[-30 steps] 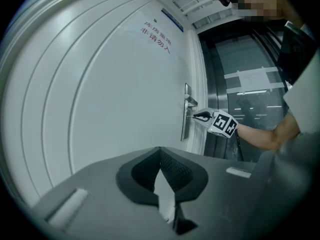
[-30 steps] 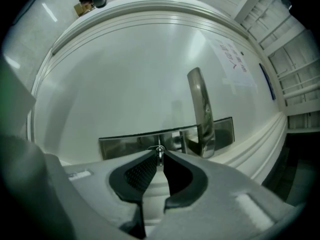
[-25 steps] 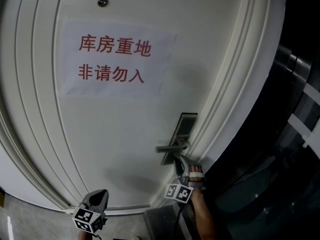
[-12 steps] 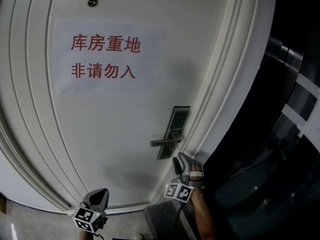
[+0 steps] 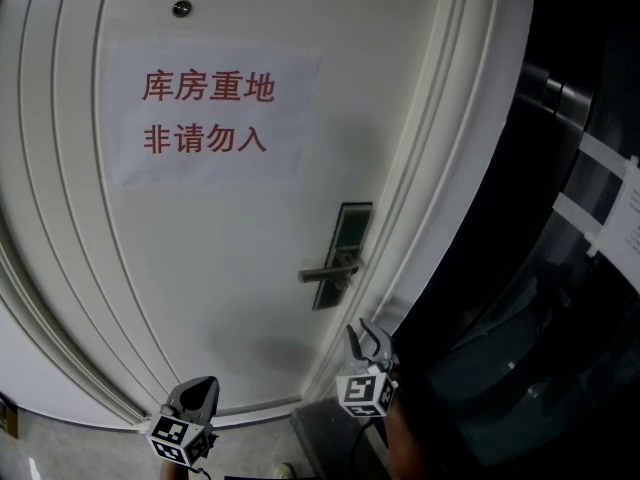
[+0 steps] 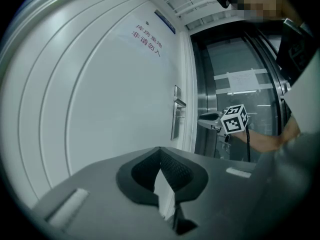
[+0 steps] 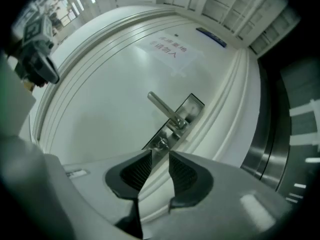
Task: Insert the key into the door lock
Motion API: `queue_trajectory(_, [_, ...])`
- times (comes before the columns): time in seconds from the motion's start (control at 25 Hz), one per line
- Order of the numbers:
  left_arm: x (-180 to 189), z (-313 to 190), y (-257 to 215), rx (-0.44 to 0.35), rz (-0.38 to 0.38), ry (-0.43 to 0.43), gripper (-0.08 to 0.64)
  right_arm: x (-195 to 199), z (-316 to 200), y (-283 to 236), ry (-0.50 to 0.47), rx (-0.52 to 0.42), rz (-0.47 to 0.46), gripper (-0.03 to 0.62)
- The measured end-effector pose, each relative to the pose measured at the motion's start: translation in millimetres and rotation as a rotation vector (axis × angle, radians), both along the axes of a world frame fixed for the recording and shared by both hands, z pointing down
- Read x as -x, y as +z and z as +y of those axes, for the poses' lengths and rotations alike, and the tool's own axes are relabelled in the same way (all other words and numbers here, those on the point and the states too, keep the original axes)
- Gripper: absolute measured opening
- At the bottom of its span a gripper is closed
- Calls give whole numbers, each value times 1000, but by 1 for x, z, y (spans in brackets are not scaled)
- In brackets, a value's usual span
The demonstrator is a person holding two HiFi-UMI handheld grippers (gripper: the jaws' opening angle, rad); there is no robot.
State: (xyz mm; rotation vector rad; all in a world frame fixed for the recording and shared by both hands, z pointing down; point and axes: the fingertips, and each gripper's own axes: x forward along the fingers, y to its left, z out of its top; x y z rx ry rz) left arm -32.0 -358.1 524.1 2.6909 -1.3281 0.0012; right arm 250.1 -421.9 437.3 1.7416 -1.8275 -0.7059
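Observation:
The white door point(image 5: 230, 268) carries a dark metal lock plate point(image 5: 345, 248) with a lever handle point(image 5: 326, 272). In the right gripper view the plate point(image 7: 192, 109) and handle point(image 7: 165, 109) lie straight ahead. A small metal piece that looks like the key's head sits at the cylinder point(image 7: 160, 143). My right gripper point(image 5: 362, 336) hangs below and right of the plate, apart from it. Its jaws point(image 7: 160, 155) stand apart and are closing with nothing between them. My left gripper point(image 5: 197, 396) is low at the door's foot, tips together point(image 6: 160, 150), holding nothing.
A paper sign point(image 5: 205, 118) with red characters hangs on the door under a peephole point(image 5: 181, 9). Ribbed white frame mouldings point(image 5: 440, 198) run along the door's right edge. Beyond them is a dark metal and glass panel point(image 5: 570, 298) with taped notices point(image 5: 610, 218).
My right gripper has drawn back from just under the lock plate toward the lower right and has rolled; its marker cube now shows a different face. The left gripper has stayed put.

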Motion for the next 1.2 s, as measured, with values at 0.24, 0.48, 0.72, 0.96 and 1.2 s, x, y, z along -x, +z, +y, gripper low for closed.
queue_trajectory(0.24, [5, 10, -2, -4, -4, 16, 3, 14, 35, 6, -62, 12, -264, 70])
queue_trajectory(0.48, [5, 21, -3, -6, -8, 43, 3, 26, 68, 21, -67, 21, -459, 11])
queue_trajectory(0.72, [6, 33, -3, -10, -9, 67, 3, 34, 96, 38, -56, 35, -565, 2])
queue_trajectory(0.96, [14, 49, 0, -8, -14, 85, 3, 42, 129, 45, -64, 48, -665, 2])
queue_trajectory(1.2, [22, 67, -3, -20, -16, 99, 3, 55, 160, 59, -48, 64, -716, 2])
